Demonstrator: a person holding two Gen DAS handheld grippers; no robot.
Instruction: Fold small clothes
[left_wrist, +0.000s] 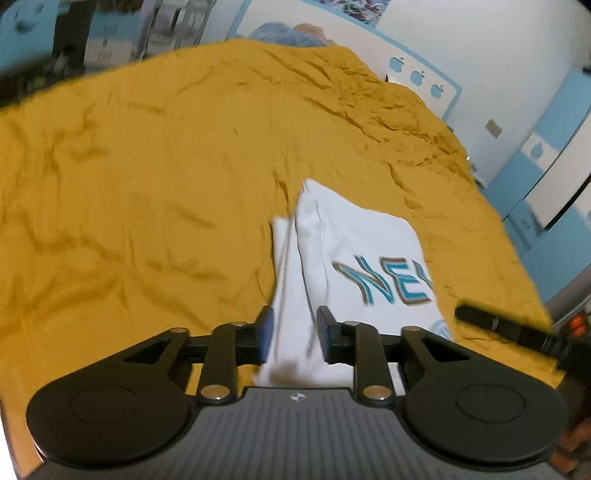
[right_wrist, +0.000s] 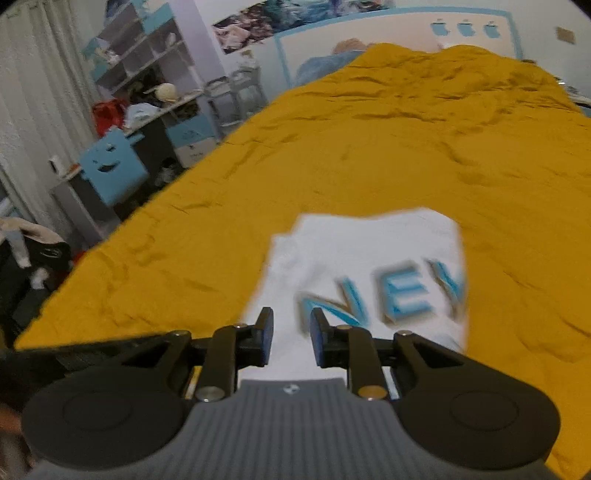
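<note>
A white T-shirt (left_wrist: 362, 243) with blue letters lies folded into a narrow rectangle on the mustard-yellow bedcover (left_wrist: 147, 166). My left gripper (left_wrist: 295, 325) hovers over the shirt's near left edge, open, with the cloth showing below the gap and neither pad pressing on it. In the right wrist view the same T-shirt (right_wrist: 369, 247) is blurred on the bedcover (right_wrist: 406, 147). My right gripper (right_wrist: 291, 325) is open above the shirt's near left part, gripping nothing. One black finger (left_wrist: 476, 315) of the right gripper enters the left wrist view just right of the shirt.
The bed's left edge (right_wrist: 122, 236) drops to a cluttered floor with a blue smiley-face chair (right_wrist: 110, 170) and shelves (right_wrist: 147, 55). A pillow (left_wrist: 288, 35) lies at the head. A white wall with blue apple decals (left_wrist: 417, 77) runs along the right side.
</note>
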